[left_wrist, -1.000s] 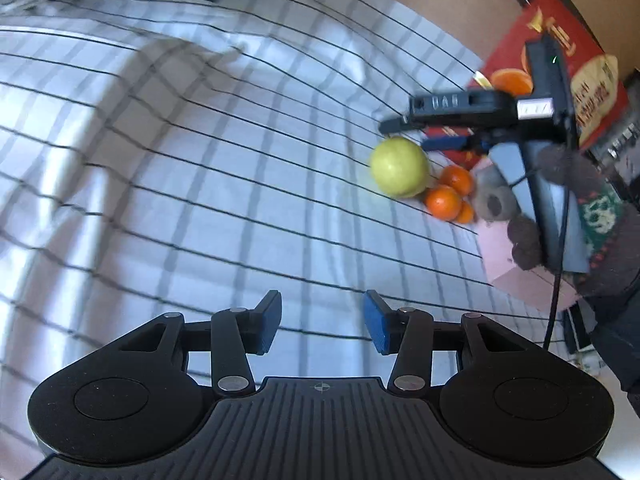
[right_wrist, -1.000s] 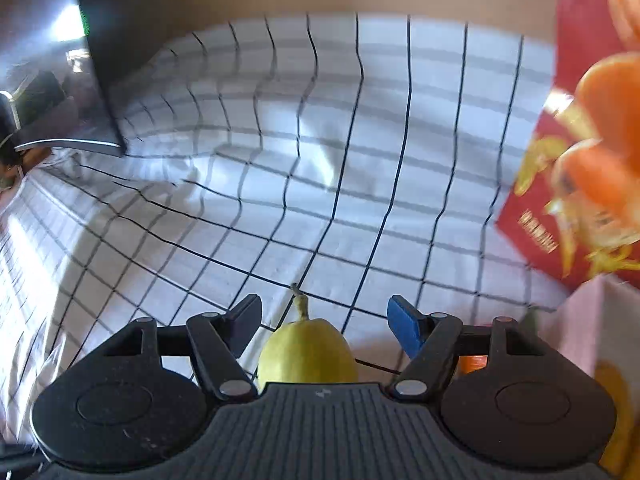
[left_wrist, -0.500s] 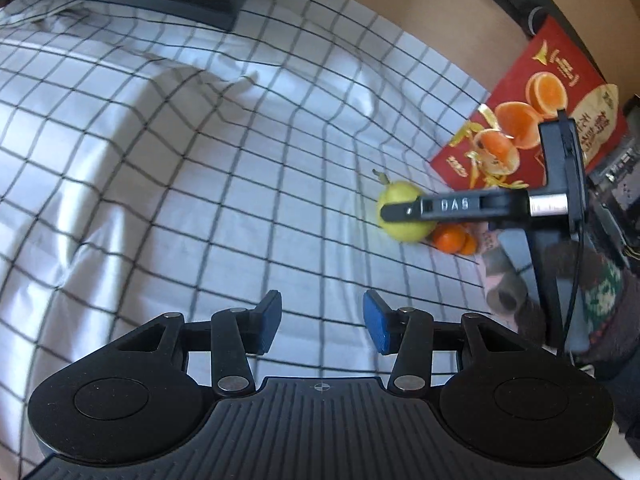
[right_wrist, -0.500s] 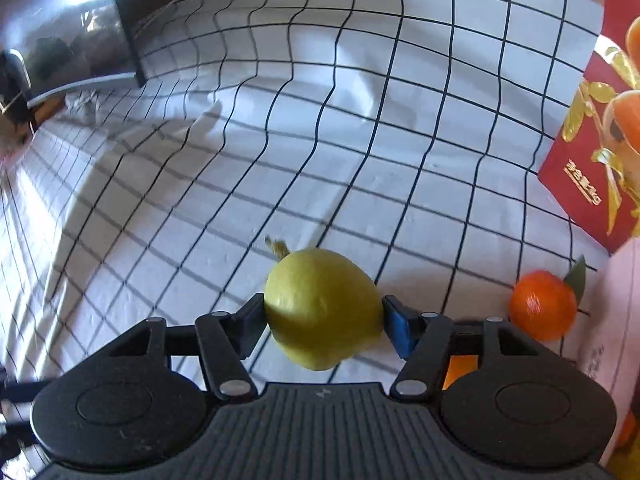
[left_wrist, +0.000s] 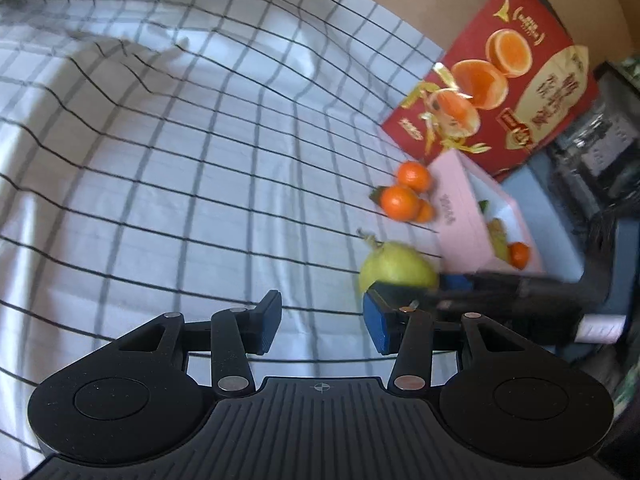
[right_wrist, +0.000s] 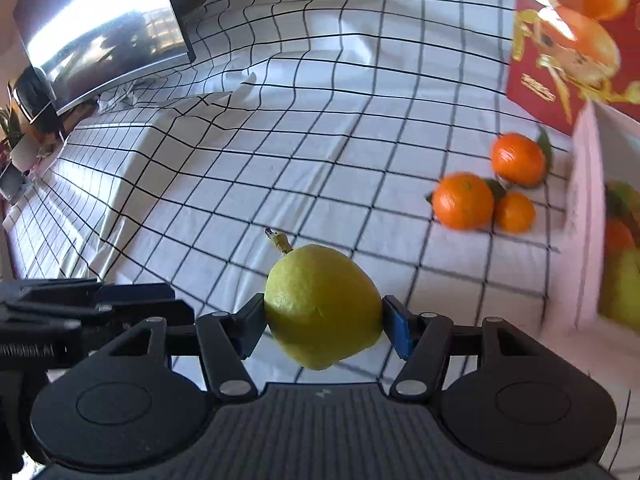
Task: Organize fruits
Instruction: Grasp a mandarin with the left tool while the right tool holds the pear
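My right gripper (right_wrist: 322,322) is shut on a yellow-green pear (right_wrist: 322,306) and holds it above the checked cloth; the pear also shows in the left wrist view (left_wrist: 396,268), held by the right gripper (left_wrist: 404,292) just right of my left one. My left gripper (left_wrist: 322,322) is open and empty above the cloth. Three mandarins (right_wrist: 464,200) lie on the cloth beside a pink box (right_wrist: 588,216); they also show in the left wrist view (left_wrist: 400,202), next to the box (left_wrist: 464,216), which holds a mandarin and yellow fruit.
A red orange-printed carton (left_wrist: 496,96) stands behind the pink box, also seen in the right wrist view (right_wrist: 576,40). A dark monitor (right_wrist: 100,28) stands at the far left. The white checked cloth (left_wrist: 180,152) is wrinkled and covers the table.
My right gripper closed on the pear and lifted it off the cloth, toward the near side. The left gripper stayed open and swung its view right.
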Demonstrator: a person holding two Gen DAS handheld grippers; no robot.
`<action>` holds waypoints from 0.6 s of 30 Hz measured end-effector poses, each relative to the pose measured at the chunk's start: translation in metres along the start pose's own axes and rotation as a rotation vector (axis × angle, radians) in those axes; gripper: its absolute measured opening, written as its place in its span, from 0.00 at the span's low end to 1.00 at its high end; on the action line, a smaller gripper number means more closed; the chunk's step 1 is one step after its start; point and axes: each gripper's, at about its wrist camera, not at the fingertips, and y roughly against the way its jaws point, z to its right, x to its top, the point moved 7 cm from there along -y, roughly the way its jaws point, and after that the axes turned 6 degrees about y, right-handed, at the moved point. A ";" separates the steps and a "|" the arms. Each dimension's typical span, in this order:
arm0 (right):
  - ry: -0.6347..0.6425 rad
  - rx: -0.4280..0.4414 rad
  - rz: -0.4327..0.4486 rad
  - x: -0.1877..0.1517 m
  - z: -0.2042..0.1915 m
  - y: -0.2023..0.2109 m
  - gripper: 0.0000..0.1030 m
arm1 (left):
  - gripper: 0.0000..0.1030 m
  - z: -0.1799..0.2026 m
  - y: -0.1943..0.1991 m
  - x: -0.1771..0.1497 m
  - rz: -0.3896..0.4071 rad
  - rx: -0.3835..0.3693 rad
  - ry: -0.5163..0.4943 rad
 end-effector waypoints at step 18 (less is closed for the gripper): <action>-0.079 -0.114 0.131 -0.060 0.008 0.037 0.60 | 0.48 0.076 -0.032 -0.011 -0.078 -0.171 -0.231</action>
